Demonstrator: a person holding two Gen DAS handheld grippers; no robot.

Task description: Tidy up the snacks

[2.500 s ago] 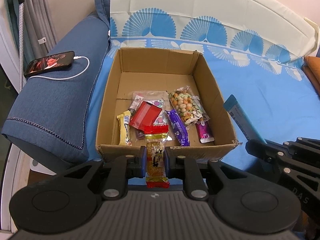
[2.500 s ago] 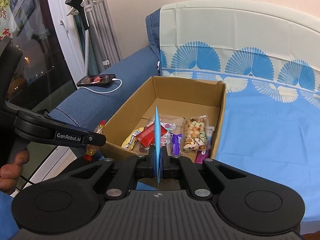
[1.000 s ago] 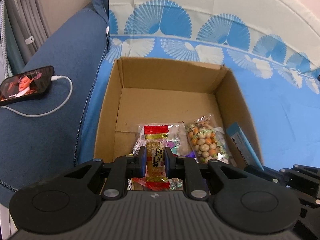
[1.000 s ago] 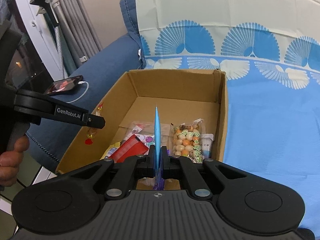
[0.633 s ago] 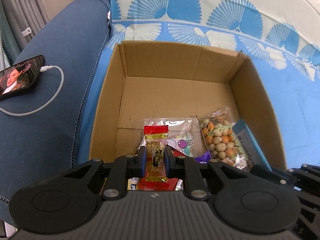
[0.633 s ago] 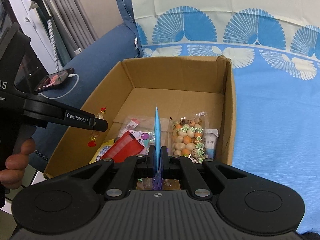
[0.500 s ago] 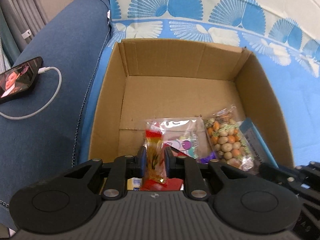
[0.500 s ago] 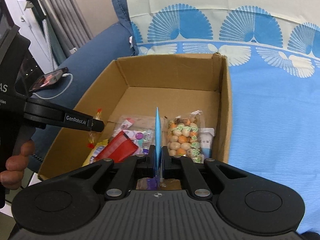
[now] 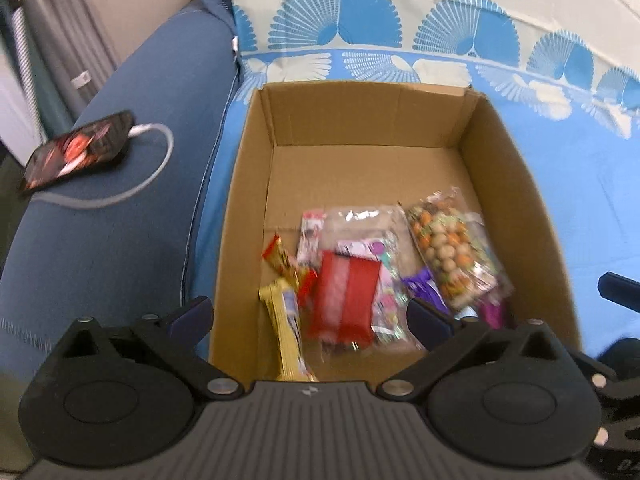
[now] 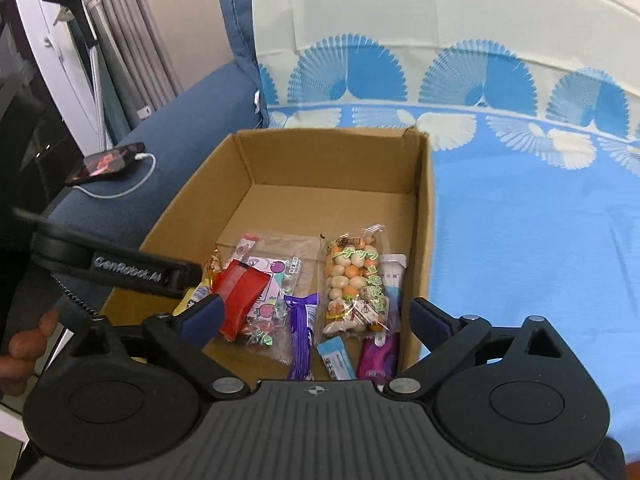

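Observation:
An open cardboard box (image 9: 516, 184) (image 10: 424, 216) sits on the blue bedspread with several snacks in its near half. The red-ended yellow snack bar (image 9: 282, 260) lies near the box's left wall. The thin blue packet (image 10: 336, 360) lies at the near end beside a purple bar (image 10: 302, 332). A red packet (image 9: 346, 296) (image 10: 242, 292), a bag of mixed nuts (image 9: 452, 256) (image 10: 354, 280) and a yellow bar (image 9: 288, 328) lie there too. My left gripper (image 9: 312, 316) is open and empty over the near edge. My right gripper (image 10: 316, 312) is open and empty above the snacks.
A phone (image 9: 78, 152) (image 10: 106, 162) on a white charging cable lies on the dark blue cushion left of the box. The far half of the box floor is bare cardboard. Blue patterned bedspread (image 10: 532, 240) stretches to the right. The left gripper's arm (image 10: 120, 268) crosses the right wrist view.
Both grippers opened. The left one let go of the red-ended yellow bar and the right one let go of the blue packet; both snacks now lie in the box.

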